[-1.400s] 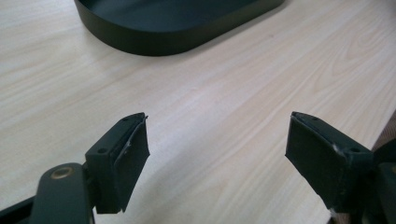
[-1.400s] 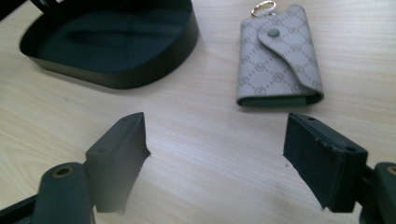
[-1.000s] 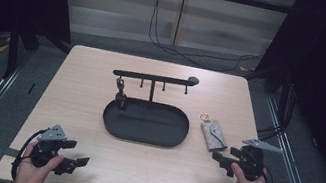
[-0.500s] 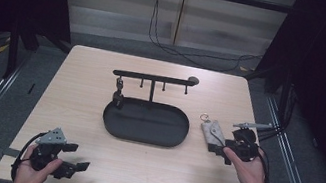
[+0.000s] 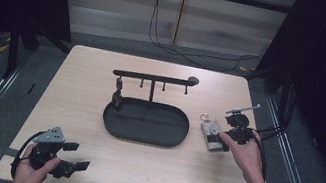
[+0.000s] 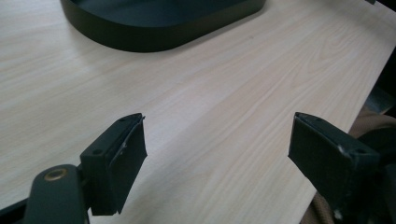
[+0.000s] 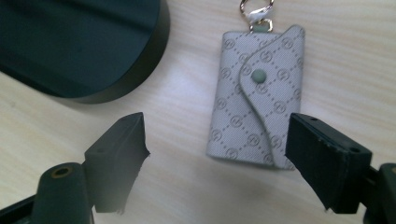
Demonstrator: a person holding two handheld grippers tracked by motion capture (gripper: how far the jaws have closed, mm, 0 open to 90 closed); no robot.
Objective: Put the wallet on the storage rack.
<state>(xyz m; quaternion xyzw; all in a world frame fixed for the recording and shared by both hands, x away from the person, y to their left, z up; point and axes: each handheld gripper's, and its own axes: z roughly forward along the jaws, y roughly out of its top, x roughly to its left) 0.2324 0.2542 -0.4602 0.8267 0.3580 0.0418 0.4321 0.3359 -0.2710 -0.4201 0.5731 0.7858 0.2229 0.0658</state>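
On the table's (image 5: 81, 82) right side, near its edge, the grey key pouch (image 5: 211, 134) lay flat just right of the black oval tray (image 5: 144, 136), with bare wood around it. The right gripper (image 7: 215, 154) hovered over the pouch's lower end, its jaws just opened wide, touching nothing. The left gripper (image 6: 217, 158) stood open near the front-left corner.

On my worktop (image 5: 79, 92) the tray (image 5: 146, 123) lies in the middle, with the hook rack (image 5: 153, 77) standing at its far edge and a small item (image 5: 117, 94) hanging from the rack's left end. The key pouch (image 5: 212, 133) lies flat just right of the tray, its clasp ring (image 5: 205, 116) pointing away from me. My right tongs (image 5: 223, 142) hover at the pouch's near end; my left tongs (image 5: 76, 156) sit near the front left corner.
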